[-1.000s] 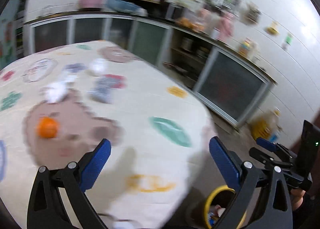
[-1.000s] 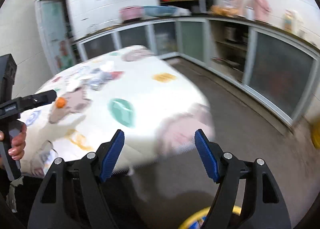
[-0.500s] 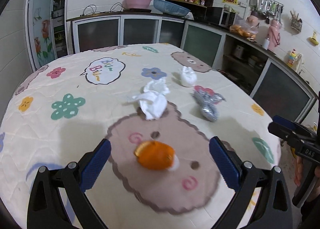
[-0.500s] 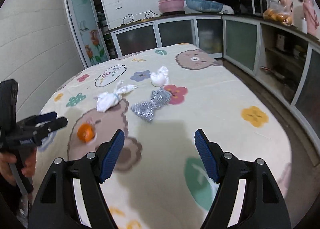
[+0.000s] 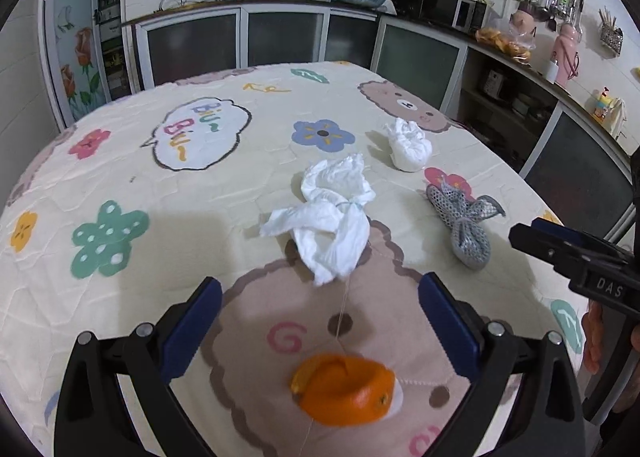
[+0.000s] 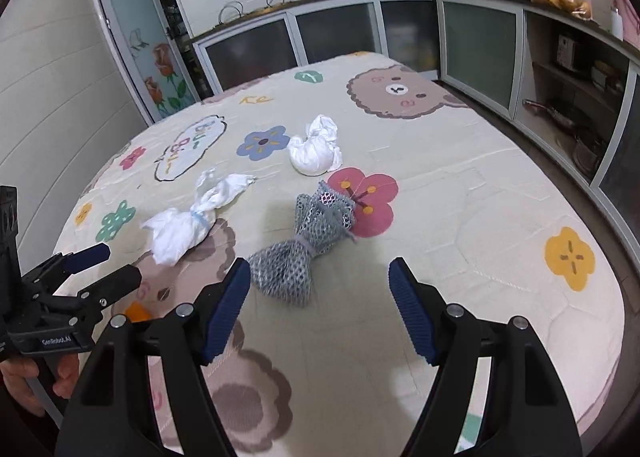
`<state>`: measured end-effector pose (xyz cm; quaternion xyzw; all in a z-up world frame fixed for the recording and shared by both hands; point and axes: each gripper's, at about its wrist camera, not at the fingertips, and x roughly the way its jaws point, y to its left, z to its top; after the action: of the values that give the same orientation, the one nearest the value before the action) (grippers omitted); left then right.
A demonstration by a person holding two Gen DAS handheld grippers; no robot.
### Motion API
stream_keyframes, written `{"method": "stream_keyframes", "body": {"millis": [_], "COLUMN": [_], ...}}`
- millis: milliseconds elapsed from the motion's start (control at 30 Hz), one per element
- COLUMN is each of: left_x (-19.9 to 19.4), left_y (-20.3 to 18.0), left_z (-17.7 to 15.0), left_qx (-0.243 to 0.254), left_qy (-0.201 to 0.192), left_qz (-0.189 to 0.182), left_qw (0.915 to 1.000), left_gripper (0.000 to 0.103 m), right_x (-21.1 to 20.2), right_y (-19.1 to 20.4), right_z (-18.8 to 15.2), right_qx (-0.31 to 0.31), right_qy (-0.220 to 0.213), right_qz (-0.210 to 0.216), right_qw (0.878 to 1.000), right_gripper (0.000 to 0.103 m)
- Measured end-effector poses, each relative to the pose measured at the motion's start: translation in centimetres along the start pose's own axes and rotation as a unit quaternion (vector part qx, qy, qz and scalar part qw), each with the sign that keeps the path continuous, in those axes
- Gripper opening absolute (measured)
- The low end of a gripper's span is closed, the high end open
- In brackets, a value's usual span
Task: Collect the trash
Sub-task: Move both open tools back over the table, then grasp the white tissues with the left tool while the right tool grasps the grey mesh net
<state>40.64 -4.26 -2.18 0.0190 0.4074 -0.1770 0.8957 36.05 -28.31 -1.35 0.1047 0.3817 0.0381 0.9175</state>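
An orange peel (image 5: 344, 389) lies on the cartoon tablecloth (image 5: 200, 185), between the open jaws of my left gripper (image 5: 320, 325), close below it. Beyond it lie a crumpled white tissue (image 5: 332, 213), a white wad (image 5: 408, 145) and a grey mesh bundle (image 5: 464, 221). My right gripper (image 6: 320, 305) is open and empty, with the mesh bundle (image 6: 308, 241) just ahead of its left finger. In the right wrist view the tissue (image 6: 192, 217), the wad (image 6: 316, 149) and a sliver of the peel (image 6: 138, 311) show too.
Kitchen cabinets (image 5: 280, 37) and a counter with basins run along the back and right walls. The table edge (image 6: 600, 297) drops off at the right. The other gripper shows at the right of the left wrist view (image 5: 580, 261) and at the left of the right wrist view (image 6: 68, 305).
Both grippers have swung from the table edge and floor bin toward the trash and come closer. The left one now straddles the orange peel; the right one nears the mesh bundle.
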Motion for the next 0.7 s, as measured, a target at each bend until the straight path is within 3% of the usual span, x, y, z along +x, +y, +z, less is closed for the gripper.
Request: {"method": "stream_keyframes", "body": {"millis": [433, 700], "left_x": [4.6, 7.3], "left_y": [0.3, 0.9], "left_z": [2.4, 2.6], "left_qx": [0.002, -0.015], "left_qy": [0.044, 0.068], "left_qz": [-0.003, -0.004], "left_qw": [0.9990, 0.9976], "left_gripper": [0.095, 0.095], "right_x": [4.2, 6.2], "right_y": [-0.3, 0.6], "right_z": [1.8, 2.2], "right_qx": [0.032, 0.025], "right_qy": [0.034, 0.067], "right_qz": [0.006, 0.007], "right_qw": [0.999, 0.997], "right_gripper": [0.068, 0.050]}}
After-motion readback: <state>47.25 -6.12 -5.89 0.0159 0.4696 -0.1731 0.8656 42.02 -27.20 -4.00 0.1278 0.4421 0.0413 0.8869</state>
